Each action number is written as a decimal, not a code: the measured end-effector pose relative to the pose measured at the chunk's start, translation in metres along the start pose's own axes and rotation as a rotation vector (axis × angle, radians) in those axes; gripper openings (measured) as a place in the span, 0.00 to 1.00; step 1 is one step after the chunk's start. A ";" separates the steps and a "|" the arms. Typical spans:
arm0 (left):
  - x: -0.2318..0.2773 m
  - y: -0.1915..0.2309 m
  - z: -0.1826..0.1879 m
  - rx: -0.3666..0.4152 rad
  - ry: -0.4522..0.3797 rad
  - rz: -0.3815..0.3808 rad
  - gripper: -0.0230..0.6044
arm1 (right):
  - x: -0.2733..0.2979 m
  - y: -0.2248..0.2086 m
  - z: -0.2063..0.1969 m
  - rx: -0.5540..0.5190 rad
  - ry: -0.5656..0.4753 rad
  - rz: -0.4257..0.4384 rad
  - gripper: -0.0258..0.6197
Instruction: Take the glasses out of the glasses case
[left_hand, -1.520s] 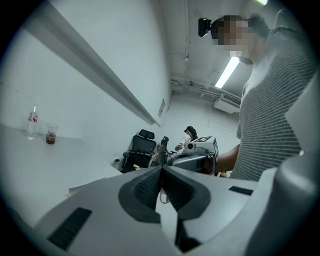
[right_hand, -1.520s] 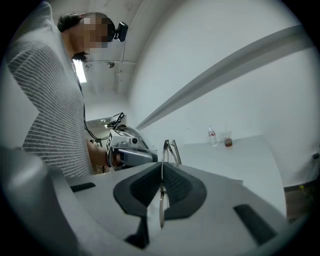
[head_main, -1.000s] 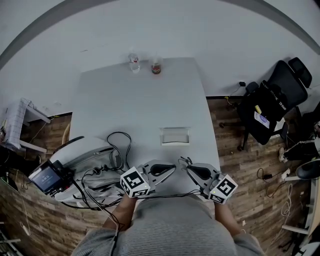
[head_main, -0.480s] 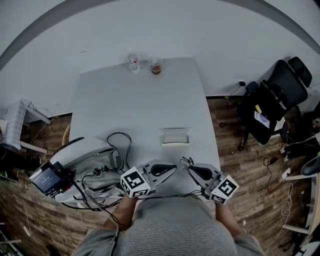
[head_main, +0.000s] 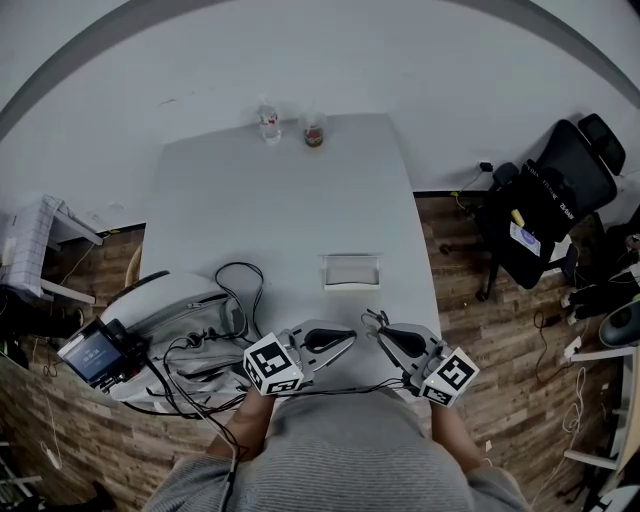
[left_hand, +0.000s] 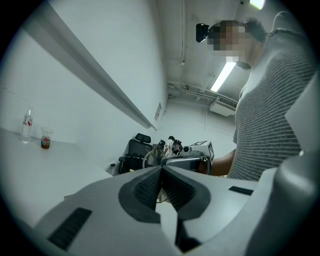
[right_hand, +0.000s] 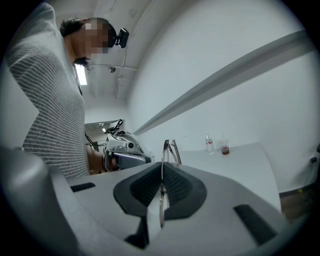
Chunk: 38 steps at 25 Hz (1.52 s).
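Note:
The glasses case (head_main: 350, 271), a pale open rectangle, lies on the white table (head_main: 280, 200) a little beyond both grippers. My right gripper (head_main: 379, 336) (right_hand: 161, 175) is shut on the thin metal-framed glasses (right_hand: 169, 149); part of the frame (head_main: 374, 321) sticks out past the jaw tips, close above the table's near edge. My left gripper (head_main: 349, 338) (left_hand: 161, 172) is held level beside it, tip pointing toward the right gripper. Its dark pads (left_hand: 145, 189) meet with nothing between them.
A small bottle (head_main: 268, 124) and a cup (head_main: 314, 131) stand at the table's far edge. Black cables (head_main: 232, 296) and a device with a screen (head_main: 95, 355) crowd the near left. A black office chair (head_main: 548, 200) stands on the wood floor to the right.

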<state>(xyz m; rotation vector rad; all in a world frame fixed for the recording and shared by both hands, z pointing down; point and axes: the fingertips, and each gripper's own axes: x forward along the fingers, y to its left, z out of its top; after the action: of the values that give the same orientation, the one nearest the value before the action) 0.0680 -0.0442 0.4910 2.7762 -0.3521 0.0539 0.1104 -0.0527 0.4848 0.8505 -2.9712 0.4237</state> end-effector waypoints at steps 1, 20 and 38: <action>0.000 -0.001 0.000 0.001 0.001 -0.001 0.06 | 0.000 0.000 0.001 0.001 -0.003 0.000 0.07; 0.002 -0.009 0.020 0.009 -0.055 -0.026 0.06 | -0.010 -0.035 0.028 0.411 -0.336 -0.026 0.07; 0.007 -0.008 0.022 0.005 -0.058 -0.040 0.06 | -0.003 -0.034 0.029 0.383 -0.299 -0.010 0.07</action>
<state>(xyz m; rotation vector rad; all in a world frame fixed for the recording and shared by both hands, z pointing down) 0.0762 -0.0463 0.4682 2.7928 -0.3108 -0.0349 0.1326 -0.0868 0.4654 1.0388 -3.2054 0.9704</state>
